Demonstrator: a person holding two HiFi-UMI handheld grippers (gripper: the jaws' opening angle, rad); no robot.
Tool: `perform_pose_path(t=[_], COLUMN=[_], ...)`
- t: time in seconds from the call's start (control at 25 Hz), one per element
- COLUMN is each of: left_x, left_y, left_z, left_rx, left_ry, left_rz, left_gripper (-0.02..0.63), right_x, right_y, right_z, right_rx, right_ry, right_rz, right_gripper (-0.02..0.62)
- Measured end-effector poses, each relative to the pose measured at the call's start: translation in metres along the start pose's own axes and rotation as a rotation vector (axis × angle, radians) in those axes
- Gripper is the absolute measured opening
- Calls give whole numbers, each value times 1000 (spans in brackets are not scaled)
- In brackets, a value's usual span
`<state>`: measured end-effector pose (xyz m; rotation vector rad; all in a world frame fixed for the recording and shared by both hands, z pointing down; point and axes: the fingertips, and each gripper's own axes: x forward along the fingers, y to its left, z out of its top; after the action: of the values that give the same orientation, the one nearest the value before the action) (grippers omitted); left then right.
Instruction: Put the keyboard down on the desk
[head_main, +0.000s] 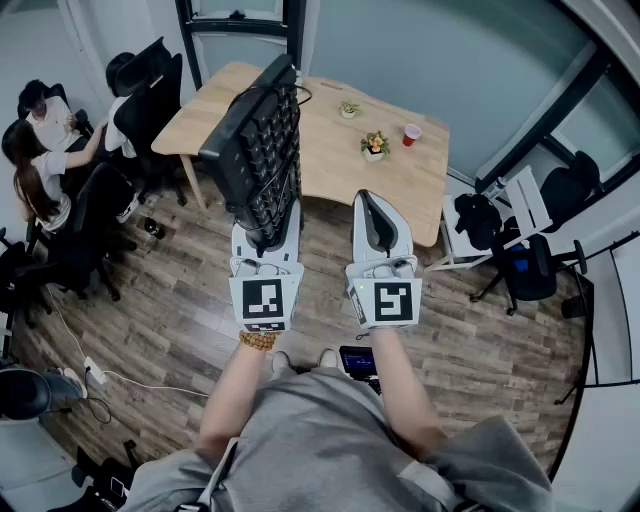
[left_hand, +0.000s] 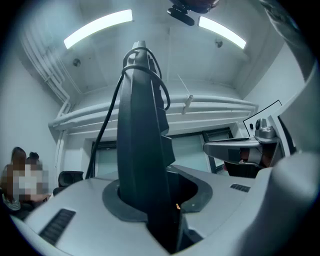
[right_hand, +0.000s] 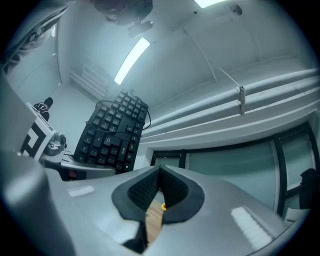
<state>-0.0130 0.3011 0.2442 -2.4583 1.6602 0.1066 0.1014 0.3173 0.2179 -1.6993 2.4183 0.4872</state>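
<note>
1 keyboard (head_main: 255, 140) upright in left hand-held gripper (head_main: 270, 222), right hand-held gripper (head_main: 374, 203) closed

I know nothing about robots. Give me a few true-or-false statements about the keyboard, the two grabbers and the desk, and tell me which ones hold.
1. The left gripper is clamped on the black keyboard. True.
2. The keyboard lies flat on the wooden desk. False: it is held up on edge in the gripper and is not yet set down.
3. The right gripper has its jaws together and holds nothing. True.
4. The cup on the desk is blue. False: the cup is red.
5. Other people sit at the left of the room. True.
</note>
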Motion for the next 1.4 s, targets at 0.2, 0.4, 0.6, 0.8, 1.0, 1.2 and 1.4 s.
perform_pose_path(t=[0.2, 0.4, 0.6, 0.8, 1.0, 1.2, 1.4], left_x=[-4, 0, 14, 39, 80, 120, 154], left_y=[18, 32, 31, 23, 20, 20, 23], left_z=[-3, -12, -20, -31, -43, -60, -72], left_rx=[11, -6, -11, -8, 12, 30, 55], left_ry=[0, 5, 13, 26, 42, 79, 99], left_rz=[-18, -46, -85, -107, -106, -75, -36], left_gripper=[124, 124, 124, 124, 124, 124, 124], right_x=[7, 14, 21, 35, 68, 100, 130], right_y=[14, 22, 17, -4, -36, -64, -92], right_z=[-3, -14, -27, -48, -73, -98, -122], right_rx=[39, 15, -4, 0, 42, 68, 93], right_ry=[7, 46, 84, 108, 96, 94, 97], right_rz=[-28, -56, -75, -79, -62, -20, 13], right_gripper=[11, 11, 11, 11, 11, 11, 11])
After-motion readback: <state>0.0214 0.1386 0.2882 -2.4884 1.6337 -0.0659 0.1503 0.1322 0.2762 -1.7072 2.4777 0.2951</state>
